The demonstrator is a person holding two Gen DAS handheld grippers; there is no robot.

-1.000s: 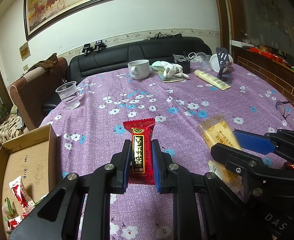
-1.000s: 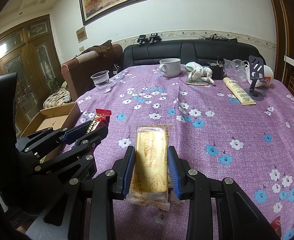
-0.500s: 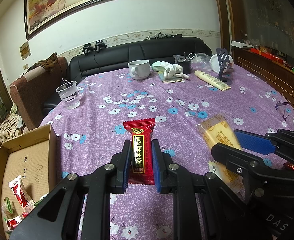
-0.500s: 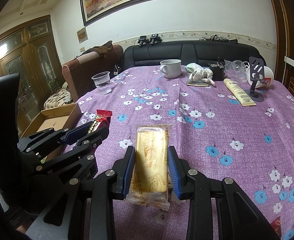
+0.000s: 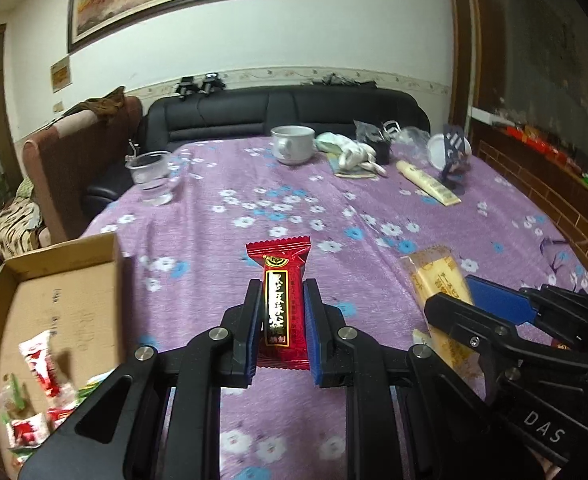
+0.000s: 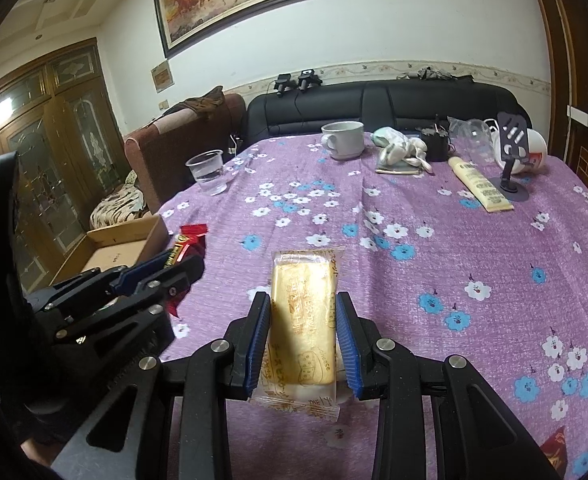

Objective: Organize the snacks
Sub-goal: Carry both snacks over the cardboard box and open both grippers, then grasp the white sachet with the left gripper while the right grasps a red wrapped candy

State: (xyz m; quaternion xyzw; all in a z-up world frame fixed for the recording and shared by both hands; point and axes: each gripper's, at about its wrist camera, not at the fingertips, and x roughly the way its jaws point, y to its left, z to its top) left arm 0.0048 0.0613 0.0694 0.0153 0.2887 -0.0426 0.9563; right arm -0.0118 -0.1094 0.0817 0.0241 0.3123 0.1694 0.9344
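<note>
Two snacks are held at once, one in each hand's tool. In the left wrist view, the left tongs (image 5: 282, 316) are clenched on a red snack bar (image 5: 281, 300), gripping its long sides so the wrapper stands clear of the purple floral cloth of the bench (image 5: 294, 216). Down to the left sits an open cardboard box (image 5: 53, 304) with several red-and-white packets (image 5: 37, 364) already in its near end; judging by that, the box is where the snacks are being gathered, and the red bar is probably headed there. At the right edge of this view the right tongs (image 5: 466, 300) show with a yellow pack between them.

In the right wrist view, the right tongs (image 6: 304, 332) are closed on a cheese biscuit pack (image 6: 304, 320), pads pressing both long edges, the pack lying flat and pointing away over the bench. The left tongs (image 6: 161, 272) appear at the left with the red bar, close to the box (image 6: 113, 248) off the bench's edge. A plastic cup (image 6: 207, 176), a mug (image 6: 344, 140) and a cream tube (image 6: 478, 188) stand at the far end, well apart from the work. Another red wrapper (image 6: 554, 446) lies at the lower right, seemingly still to be collected.
</note>
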